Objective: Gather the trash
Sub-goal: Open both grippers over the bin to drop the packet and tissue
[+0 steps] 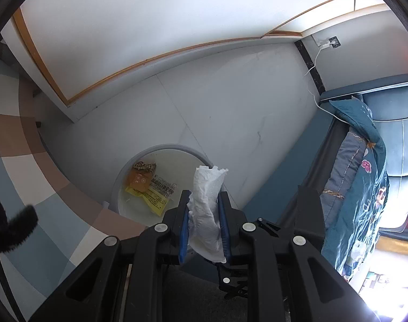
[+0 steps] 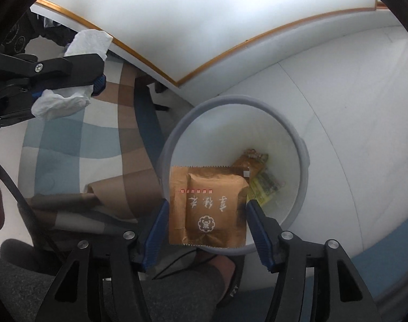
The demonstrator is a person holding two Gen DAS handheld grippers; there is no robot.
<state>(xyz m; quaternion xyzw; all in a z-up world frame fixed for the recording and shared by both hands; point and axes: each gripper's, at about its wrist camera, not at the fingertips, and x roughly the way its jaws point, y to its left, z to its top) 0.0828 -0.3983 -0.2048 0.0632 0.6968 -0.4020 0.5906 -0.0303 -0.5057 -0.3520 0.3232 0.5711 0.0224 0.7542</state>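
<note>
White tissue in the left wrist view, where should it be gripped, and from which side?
Probably the white tissue at its bunched middle, fingers closing from left and right: it is narrow and thick there, while its ragged top is loose.

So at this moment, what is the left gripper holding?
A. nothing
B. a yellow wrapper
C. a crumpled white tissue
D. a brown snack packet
C: in the left wrist view the left gripper is clamped on a crumpled white tissue, near the bin.
</note>
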